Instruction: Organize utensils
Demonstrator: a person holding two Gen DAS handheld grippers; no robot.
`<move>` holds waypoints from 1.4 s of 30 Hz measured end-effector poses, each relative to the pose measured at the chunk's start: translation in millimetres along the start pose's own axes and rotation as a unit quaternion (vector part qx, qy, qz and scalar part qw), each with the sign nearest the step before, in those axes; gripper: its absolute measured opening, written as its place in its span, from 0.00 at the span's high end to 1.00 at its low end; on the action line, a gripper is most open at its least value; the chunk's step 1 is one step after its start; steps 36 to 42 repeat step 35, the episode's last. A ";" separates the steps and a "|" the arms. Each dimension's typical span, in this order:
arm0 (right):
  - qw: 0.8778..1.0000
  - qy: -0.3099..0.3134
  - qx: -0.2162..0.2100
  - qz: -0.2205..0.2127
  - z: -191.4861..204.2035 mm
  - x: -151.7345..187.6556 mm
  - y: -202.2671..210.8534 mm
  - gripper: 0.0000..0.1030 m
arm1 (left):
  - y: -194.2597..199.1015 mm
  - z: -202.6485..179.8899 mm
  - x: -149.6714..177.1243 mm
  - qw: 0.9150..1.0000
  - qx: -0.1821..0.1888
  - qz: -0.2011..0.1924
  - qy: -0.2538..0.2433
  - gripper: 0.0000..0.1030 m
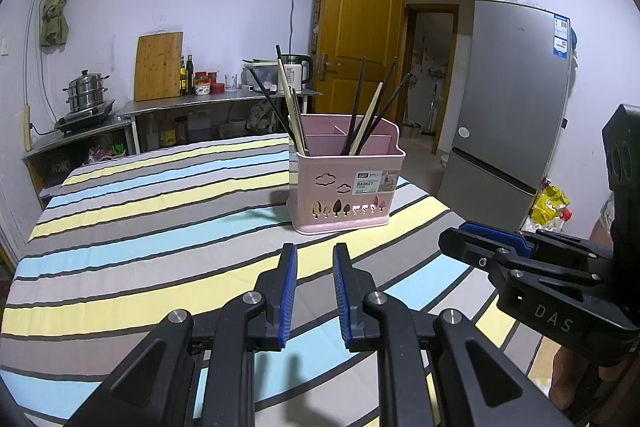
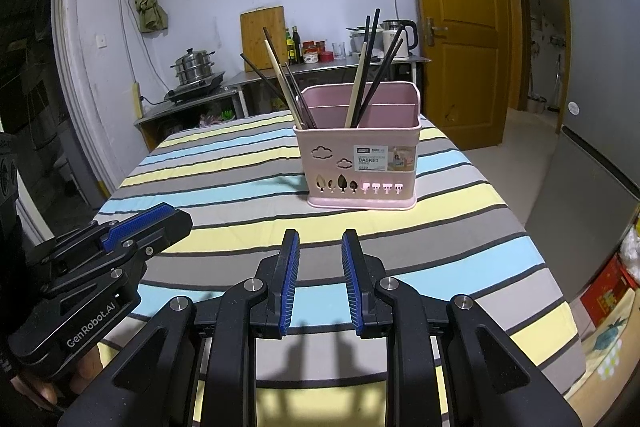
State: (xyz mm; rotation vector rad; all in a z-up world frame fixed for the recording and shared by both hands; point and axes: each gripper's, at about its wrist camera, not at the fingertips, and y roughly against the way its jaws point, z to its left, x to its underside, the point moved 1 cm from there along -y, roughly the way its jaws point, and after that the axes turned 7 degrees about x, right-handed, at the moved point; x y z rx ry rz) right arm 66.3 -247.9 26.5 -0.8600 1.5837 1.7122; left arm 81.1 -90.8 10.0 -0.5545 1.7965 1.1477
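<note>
Pink plastic is walling the utensil basket (image 2: 362, 163), which is standing upright toward the far middle of the striped tablecloth (image 2: 224, 199), well apart from both tools. Chopsticks (image 2: 362, 75) are already leaning inside it in two bunches, one at the left corner and one nearer the middle, dark ones mixed with pale ones; no loose utensil is showing on the cloth, so the sorting looks close to done or is waiting for the next piece. The left gripper (image 1: 315, 259) is hovering low over the near edge with its blue pads slightly apart and nothing between them, and the right gripper (image 2: 320, 247) is sitting beside it in the same way, a little gap and empty. If regrouping is the step in hand, it is probably wise to be approaching from above, pinching one stick near its top end, and lifting straight up so the light basket is not tipping or sliding on the soft cloth; the other tool could be steadying the rim. Behind the table a steel counter (image 1: 224, 101) is carrying a steamer pot (image 1: 86, 91), a cutting board (image 1: 159, 66), bottles and a kettle (image 1: 298, 69), with a wooden door (image 1: 360, 27) and a grey fridge (image 1: 516, 87) to the right.
</note>
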 end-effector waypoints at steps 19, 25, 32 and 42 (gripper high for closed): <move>1.000 0.000 0.000 0.001 0.4 0.0 -0.1 0.78 | -2.2 2.2 4.2 1.000 -0.009 0.008 -0.004 0.83; 1.000 0.001 0.001 0.002 0.3 1.7 -0.9 0.78 | -2.9 0.9 4.2 1.000 -0.010 0.006 -0.006 0.83; 1.000 0.001 0.001 0.003 -1.2 4.0 -2.7 0.78 | -2.0 3.4 4.8 1.000 -0.014 0.003 -0.004 0.83; 1.000 0.003 0.001 0.004 -1.0 4.8 -2.3 0.78 | -2.2 4.3 5.3 1.000 -0.014 0.005 -0.003 0.83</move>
